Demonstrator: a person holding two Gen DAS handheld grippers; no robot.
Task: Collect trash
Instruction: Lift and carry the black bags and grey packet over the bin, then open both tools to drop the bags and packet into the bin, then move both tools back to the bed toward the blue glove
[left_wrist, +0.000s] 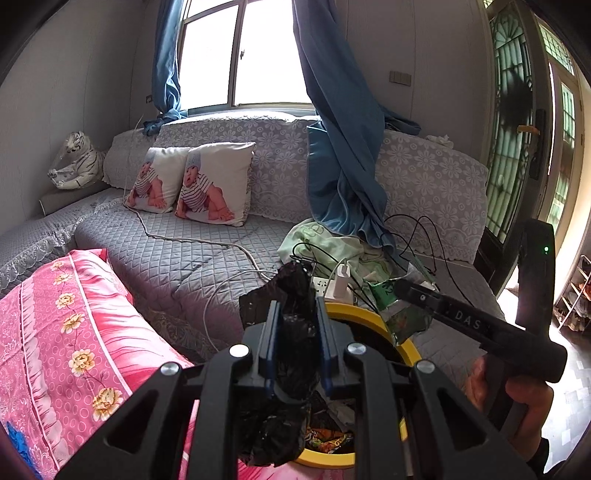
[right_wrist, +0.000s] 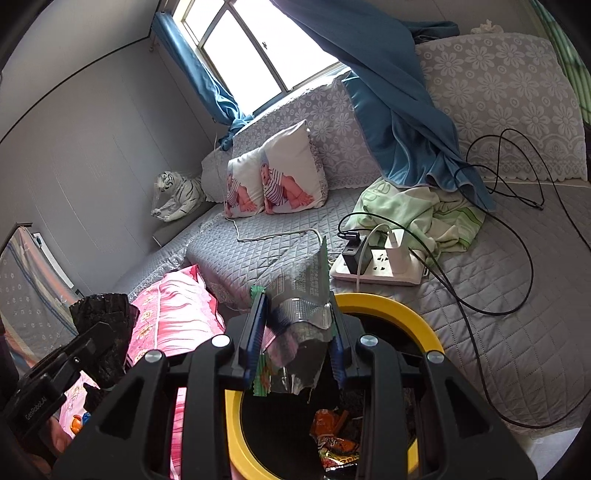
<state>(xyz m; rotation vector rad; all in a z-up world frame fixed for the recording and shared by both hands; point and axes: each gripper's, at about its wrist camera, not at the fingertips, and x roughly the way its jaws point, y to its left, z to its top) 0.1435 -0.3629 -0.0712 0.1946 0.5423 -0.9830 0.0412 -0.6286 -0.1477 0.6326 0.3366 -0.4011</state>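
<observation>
Trash bin (right_wrist: 391, 306) w/ yellow rim is sitting at the edge of the grey quilted sofa (right_wrist: 480, 332), beside a pink floral blanket (left_wrist: 66, 332); orange snack wrappers (right_wrist: 338, 443) are lying inside it. Left gripper (left_wrist: 295, 332) is pinching a crumpled black plastic bag (left_wrist: 291, 354) between its blue pads, jaws nearly closed on it, right over the bin's near rim. Right gripper (right_wrist: 295, 339) is clamping a torn silver foil wrapper (right_wrist: 303, 295) (green printed edge showing), jaws narrowed onto it, hanging just above the bin opening. White power strip (right_wrist: 376, 266) w/ chargers and black cables is resting on the sofa just behind the bin, near a green cloth (right_wrist: 413, 210). Two baby-print pillows (right_wrist: 277, 177) are leaning on the backrest.
</observation>
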